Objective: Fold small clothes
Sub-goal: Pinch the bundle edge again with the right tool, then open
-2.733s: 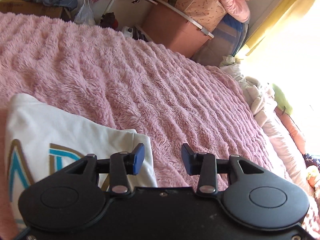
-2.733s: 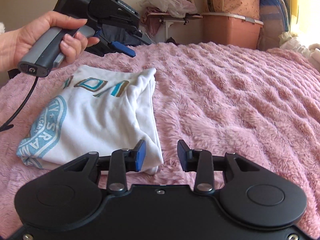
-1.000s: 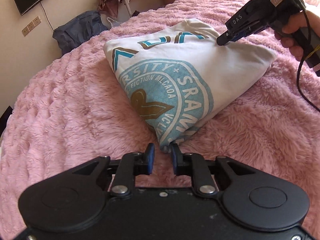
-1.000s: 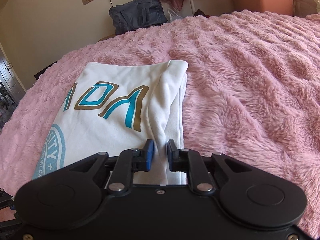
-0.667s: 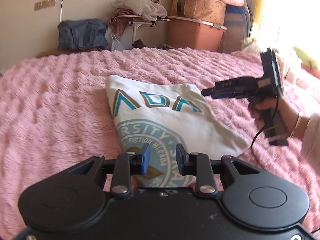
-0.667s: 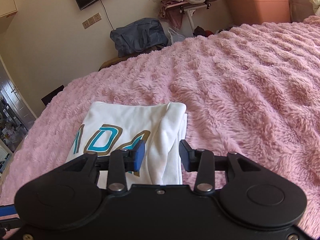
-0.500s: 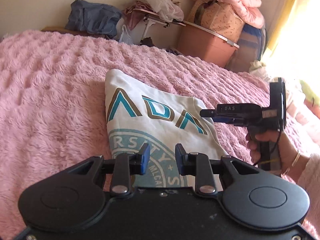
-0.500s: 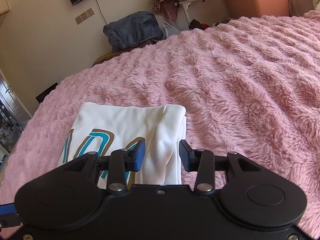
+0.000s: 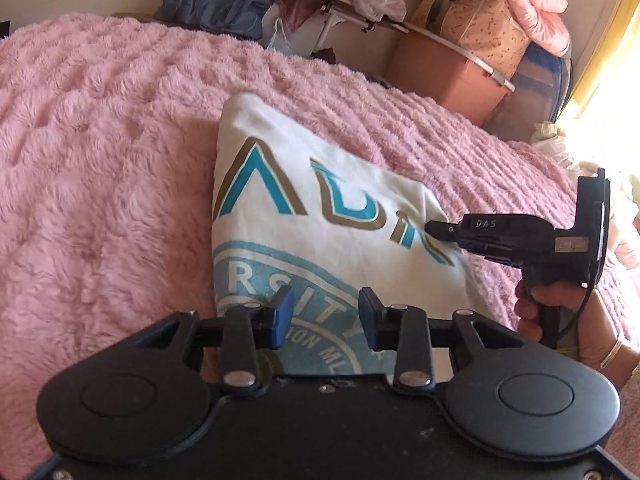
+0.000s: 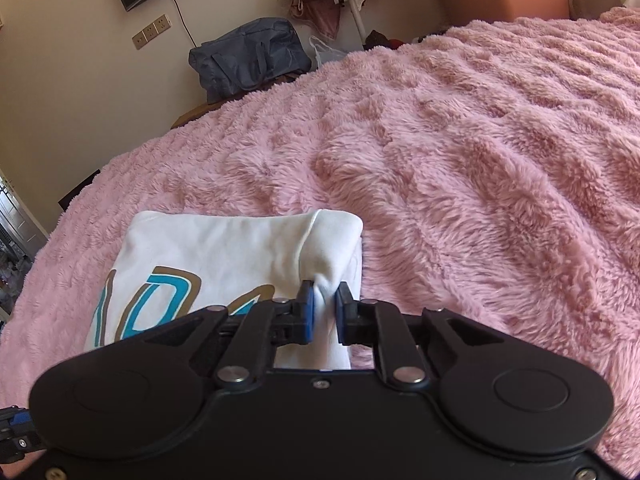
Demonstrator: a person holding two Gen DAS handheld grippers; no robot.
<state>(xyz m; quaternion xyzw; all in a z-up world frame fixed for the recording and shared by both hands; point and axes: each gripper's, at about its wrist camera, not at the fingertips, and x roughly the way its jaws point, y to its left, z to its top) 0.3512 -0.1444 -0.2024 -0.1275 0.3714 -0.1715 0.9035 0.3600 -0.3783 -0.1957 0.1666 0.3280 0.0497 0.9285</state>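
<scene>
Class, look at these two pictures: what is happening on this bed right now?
A person is folding a white T-shirt with teal and gold print on a fluffy pink blanket, using a hand-held gripper in each hand. The right hand-held gripper is shut on a bunched fold at the shirt's edge. The left hand-held gripper is open above the round printed logo, holding nothing. The shirt is already folded into a compact rectangle.

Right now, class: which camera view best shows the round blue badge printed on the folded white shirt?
The left wrist view. There the round blue badge lies in view on the folded white shirt, with letters readable, though the open left gripper covers its lower part. The right wrist view shows only letters and the right gripper pinching an edge.
</scene>
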